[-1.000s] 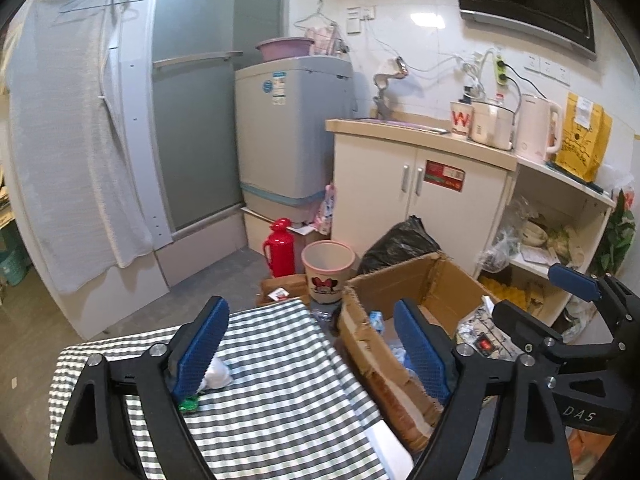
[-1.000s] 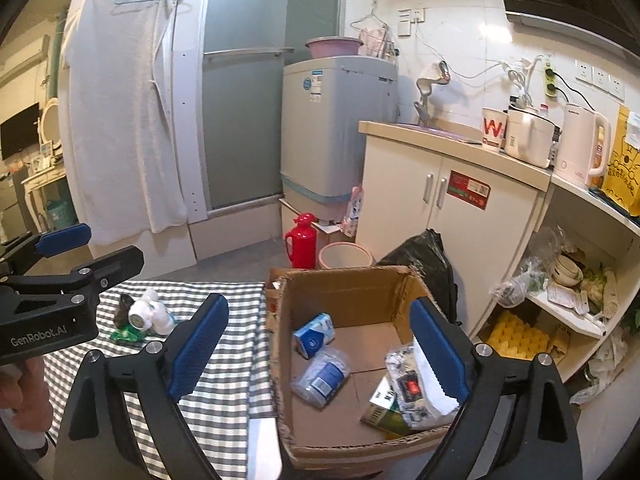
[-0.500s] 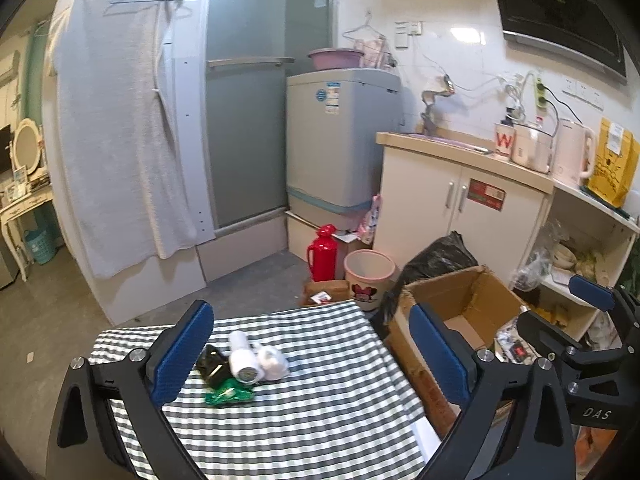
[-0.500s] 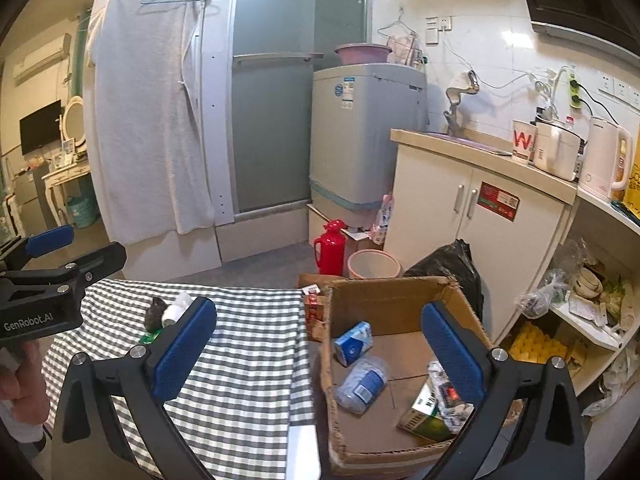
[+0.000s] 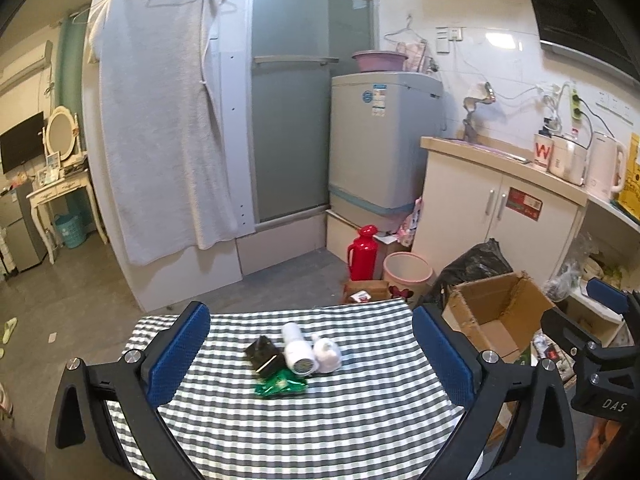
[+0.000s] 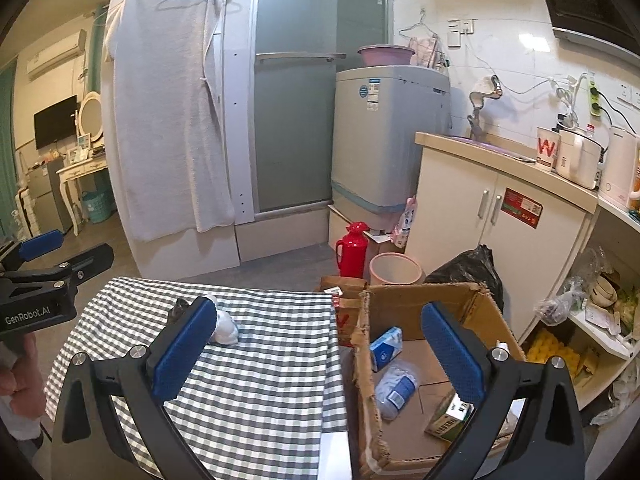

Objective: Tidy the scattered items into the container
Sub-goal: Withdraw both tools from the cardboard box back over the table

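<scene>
On the checked tablecloth [image 5: 360, 420] lies a small cluster: a black box [image 5: 262, 356], a white cylinder [image 5: 297, 347], a white lump [image 5: 327, 356] and a green packet [image 5: 280, 385]. My left gripper [image 5: 312, 354] is open and empty, its jaws either side of the cluster, held back from it. The open cardboard box [image 6: 424, 308] stands on the floor right of the table and holds a blue pack [image 6: 386, 346], a clear bag [image 6: 396, 388] and a green carton [image 6: 450, 418]. My right gripper [image 6: 316, 356] is open and empty above the table's right edge and the box.
A red thermos [image 5: 362, 252], a pink bin [image 5: 408, 276] and a black bag [image 5: 474, 266] stand on the floor beyond the table. A white cabinet [image 5: 500, 208] and open shelves [image 6: 592, 320] are at the right. The left gripper [image 6: 44, 280] shows at the left of the right wrist view.
Both grippers have drawn back and swung left. The cluster on the table has come into full view between my left jaws. Both stayed open and empty.
</scene>
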### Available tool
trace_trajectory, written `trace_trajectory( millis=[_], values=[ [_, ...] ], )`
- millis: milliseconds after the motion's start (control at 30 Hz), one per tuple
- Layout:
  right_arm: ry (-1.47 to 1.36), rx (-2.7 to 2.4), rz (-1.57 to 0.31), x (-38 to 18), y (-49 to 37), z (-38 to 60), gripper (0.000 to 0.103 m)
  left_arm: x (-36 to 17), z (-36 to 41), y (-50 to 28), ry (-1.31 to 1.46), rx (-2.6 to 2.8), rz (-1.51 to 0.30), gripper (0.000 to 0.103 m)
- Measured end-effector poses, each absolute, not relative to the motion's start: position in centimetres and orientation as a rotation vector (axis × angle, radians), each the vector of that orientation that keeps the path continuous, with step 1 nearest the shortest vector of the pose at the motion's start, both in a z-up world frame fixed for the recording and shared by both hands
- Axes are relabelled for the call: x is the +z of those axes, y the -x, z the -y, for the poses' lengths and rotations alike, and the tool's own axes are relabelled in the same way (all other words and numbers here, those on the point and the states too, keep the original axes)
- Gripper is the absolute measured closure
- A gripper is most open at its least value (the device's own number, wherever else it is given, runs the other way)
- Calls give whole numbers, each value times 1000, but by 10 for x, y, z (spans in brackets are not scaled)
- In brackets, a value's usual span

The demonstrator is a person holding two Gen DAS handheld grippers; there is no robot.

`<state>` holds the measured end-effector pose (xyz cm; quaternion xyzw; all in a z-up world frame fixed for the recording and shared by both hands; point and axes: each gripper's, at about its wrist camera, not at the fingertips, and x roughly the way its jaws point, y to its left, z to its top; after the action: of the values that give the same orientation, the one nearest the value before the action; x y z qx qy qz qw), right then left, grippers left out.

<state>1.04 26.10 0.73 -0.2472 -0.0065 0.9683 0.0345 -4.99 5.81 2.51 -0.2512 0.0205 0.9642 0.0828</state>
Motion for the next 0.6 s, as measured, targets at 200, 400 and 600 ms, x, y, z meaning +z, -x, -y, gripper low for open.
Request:
trace_trajectory(
  millis=[200,400,600],
  values=[
    [785,3004,62,3,0,-246,0,25,-37,55,761,2921,-59,0],
    [817,3025,88,-6,13,-232,0,15,-15,66,805,2947,-28,0],
    [851,3028,105,-15,28,-222,0,2,-2,78,856,2954,-22,0]
  ],
)
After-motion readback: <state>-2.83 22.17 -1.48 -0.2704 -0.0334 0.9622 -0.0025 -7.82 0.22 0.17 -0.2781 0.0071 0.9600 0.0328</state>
